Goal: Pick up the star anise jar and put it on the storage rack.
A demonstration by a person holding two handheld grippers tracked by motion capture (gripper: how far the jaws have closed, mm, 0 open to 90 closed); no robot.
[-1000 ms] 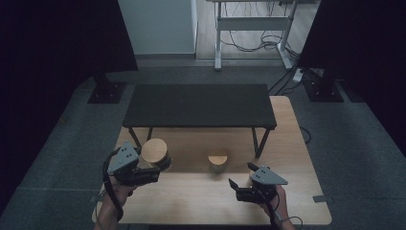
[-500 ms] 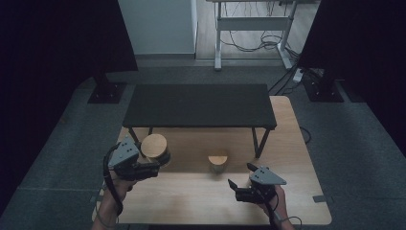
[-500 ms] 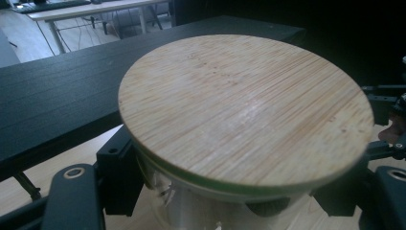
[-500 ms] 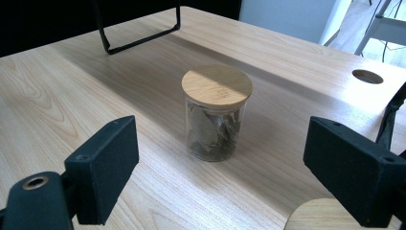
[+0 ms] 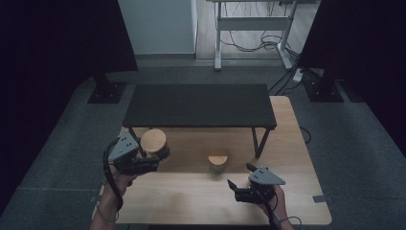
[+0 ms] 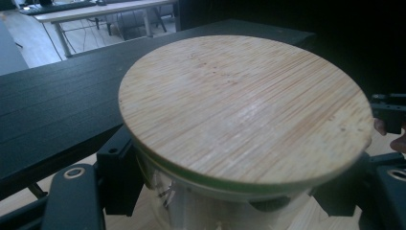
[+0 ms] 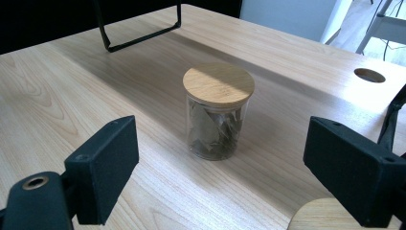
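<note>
We're clamping the wood-lidded jar [image 6: 239,120] in the left hand-held gripper [image 5: 143,160] just off the worktop [image 5: 191,201] by the black shelf [image 5: 198,105], right hand-held gripper [image 5: 242,184] spread facing the leaf jar [image 7: 218,112]; we're keeping it upright, squeezing the glass, not the lid.

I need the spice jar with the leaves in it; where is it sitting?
The leaf jar stands on the wooden table near the middle in the high view, just in front of the black shelf, ahead of the open right hand-held gripper.
</note>
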